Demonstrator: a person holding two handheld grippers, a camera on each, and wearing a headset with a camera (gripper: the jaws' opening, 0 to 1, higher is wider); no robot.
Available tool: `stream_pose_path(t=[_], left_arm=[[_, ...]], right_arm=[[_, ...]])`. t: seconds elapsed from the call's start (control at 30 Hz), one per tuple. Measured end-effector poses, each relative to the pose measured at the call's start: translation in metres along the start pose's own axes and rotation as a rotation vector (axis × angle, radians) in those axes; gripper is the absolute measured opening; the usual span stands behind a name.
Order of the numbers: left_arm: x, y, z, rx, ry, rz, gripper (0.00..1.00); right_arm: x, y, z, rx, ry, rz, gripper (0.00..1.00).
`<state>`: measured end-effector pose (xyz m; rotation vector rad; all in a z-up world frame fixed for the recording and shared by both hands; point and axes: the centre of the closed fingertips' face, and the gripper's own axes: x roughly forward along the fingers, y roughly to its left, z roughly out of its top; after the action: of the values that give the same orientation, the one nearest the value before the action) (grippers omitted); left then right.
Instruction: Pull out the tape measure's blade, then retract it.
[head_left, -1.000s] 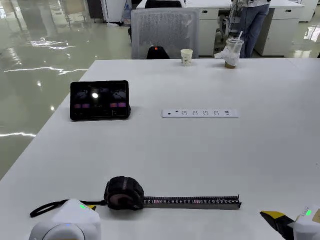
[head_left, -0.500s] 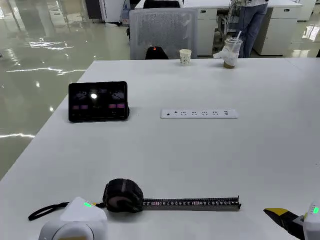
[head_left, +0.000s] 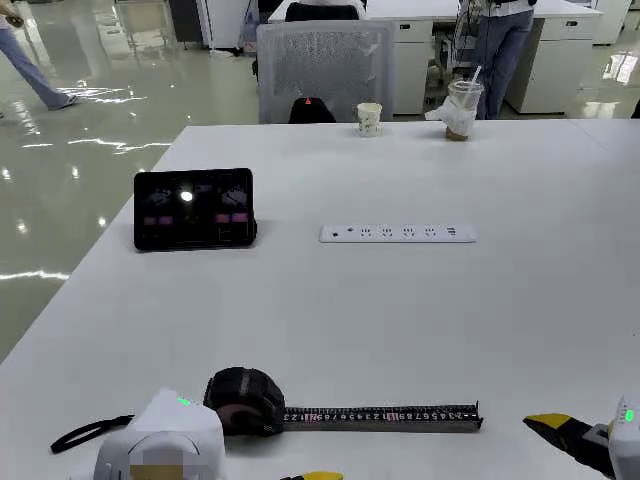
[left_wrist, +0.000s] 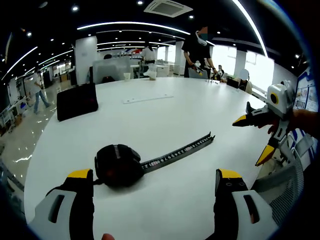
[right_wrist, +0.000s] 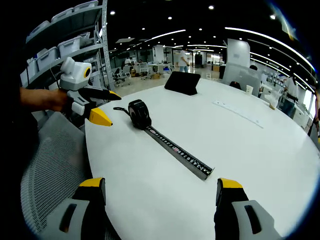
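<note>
A black tape measure (head_left: 243, 400) lies on the white table (head_left: 400, 310) near its front edge, and its blade (head_left: 385, 414) runs out flat to the right, ending in the hook (head_left: 477, 414). My left gripper (head_left: 165, 447) hovers just left of and in front of the case. In the left gripper view, the case (left_wrist: 119, 164) sits between my open left gripper (left_wrist: 154, 175) fingers, a little ahead of them. My right gripper (head_left: 565, 432) stands open to the right of the hook. In the right gripper view, the blade (right_wrist: 180, 150) lies ahead of my right gripper (right_wrist: 160, 183).
A black tablet (head_left: 194, 208) stands at the left, and a white power strip (head_left: 397, 233) lies mid-table. A paper cup (head_left: 369, 118) and a plastic cup with a straw (head_left: 462, 108) sit at the far edge. A grey chair (head_left: 323, 70) and a person (head_left: 500, 40) are behind.
My left gripper has edged right, closer to the tape measure's case, covering more of the strap. The tape measure and its drawn-out blade lie as before. The head view has tilted slightly.
</note>
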<state>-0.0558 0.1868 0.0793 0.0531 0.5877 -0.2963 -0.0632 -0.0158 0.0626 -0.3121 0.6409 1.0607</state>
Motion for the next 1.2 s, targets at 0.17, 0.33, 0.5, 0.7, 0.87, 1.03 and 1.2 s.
stream_pose_path(t=[0.17, 0.33, 0.5, 0.7, 0.87, 1.03, 1.2], left_arm=[[0.005, 0.002, -0.001, 0.001, 0.007, 0.003, 0.99], [0.01, 0.007, -0.001, -0.001, 0.01, 0.011, 0.99], [0.015, 0.014, 0.001, -0.004, 0.004, 0.03, 0.99], [0.02, 0.022, 0.004, -0.013, -0.001, 0.045, 0.99], [0.025, 0.026, 0.005, -0.02, 0.001, 0.052, 0.99], [0.029, 0.031, 0.005, -0.031, 0.003, 0.064, 0.97], [0.034, 0.036, 0.004, -0.051, 0.008, 0.078, 0.96]], right_arm=[[0.003, -0.008, -0.003, -0.024, 0.019, 0.008, 0.9], [0.005, -0.017, -0.003, -0.057, 0.031, 0.012, 0.86], [0.008, -0.026, -0.004, -0.088, 0.047, 0.02, 0.83], [0.013, -0.037, -0.003, -0.136, 0.059, 0.031, 0.78], [0.017, -0.044, -0.003, -0.165, 0.07, 0.038, 0.73], [0.024, -0.05, -0.002, -0.203, 0.084, 0.049, 0.67], [0.031, -0.058, -0.004, -0.233, 0.105, 0.061, 0.61]])
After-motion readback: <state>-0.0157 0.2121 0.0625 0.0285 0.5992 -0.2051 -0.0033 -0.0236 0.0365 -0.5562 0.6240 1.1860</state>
